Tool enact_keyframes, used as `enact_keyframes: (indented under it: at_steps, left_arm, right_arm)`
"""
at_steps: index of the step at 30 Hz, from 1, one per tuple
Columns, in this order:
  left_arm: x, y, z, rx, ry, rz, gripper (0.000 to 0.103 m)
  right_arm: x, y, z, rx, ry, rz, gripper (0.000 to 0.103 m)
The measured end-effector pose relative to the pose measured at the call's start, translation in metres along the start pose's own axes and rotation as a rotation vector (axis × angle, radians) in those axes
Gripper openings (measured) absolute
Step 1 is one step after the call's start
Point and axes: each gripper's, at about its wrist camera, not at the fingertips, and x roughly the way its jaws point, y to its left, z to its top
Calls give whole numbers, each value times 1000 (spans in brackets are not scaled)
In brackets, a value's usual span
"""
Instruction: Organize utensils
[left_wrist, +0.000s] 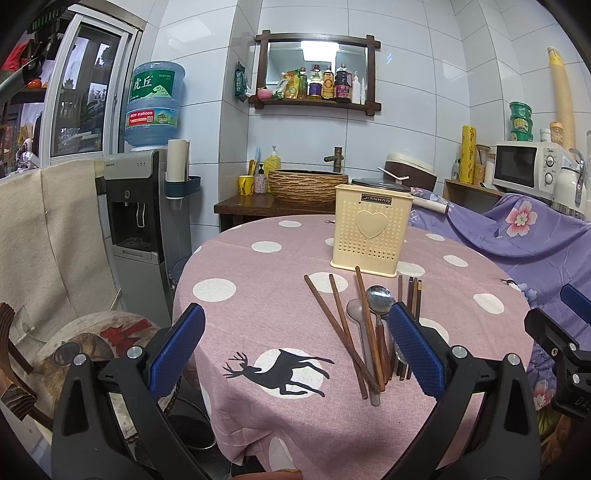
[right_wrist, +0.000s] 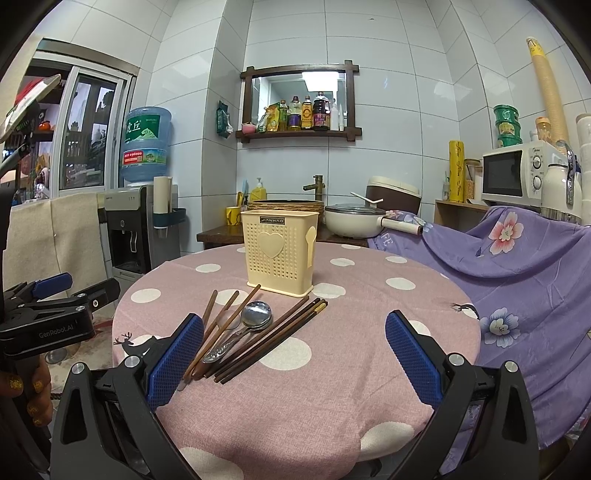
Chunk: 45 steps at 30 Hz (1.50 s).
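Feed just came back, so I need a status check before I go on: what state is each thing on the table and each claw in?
Left claw: open, holding nothing.
Right claw: open, holding nothing.
Utensil holder: upright on the table; inside not visible.
Metal spoon: lying bowl up in the pile.
Chopsticks: loose, scattered flat.
Plastic spoon: flat, partly under chopsticks.

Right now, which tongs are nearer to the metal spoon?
Too close to call. The left tongs hang open with the metal spoon just beyond their right finger; the right tongs hang open with it just beyond their left finger. Neither touches it.
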Motion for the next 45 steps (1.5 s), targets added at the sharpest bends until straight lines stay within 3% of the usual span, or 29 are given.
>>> enact_keyframes:
  at_steps: [15,22,28,35,37,45]
  left_arm:
    - [3,-2,-1,6,15,-2,98]
    - [17,1,-2,2,65,-15,98]
    - [41,8,-5,-7,146,-26,98]
    - [88,15,7,67,225,-24,98]
    - [107,15,16,99,252,-23,96]
    - [188,1,36,101,421,-121,67]
  right_arm:
    - [5,1,-6,10,20,1,97]
    - [12,0,-4,7,64,-8,97]
    - [34,-4,-7,-5,163,-17,97]
    - [90,-20,-3,20,324,2,97]
    - [114,-30,4,76,378,6,84]
    - [218,-48,12,238,625,59,47]
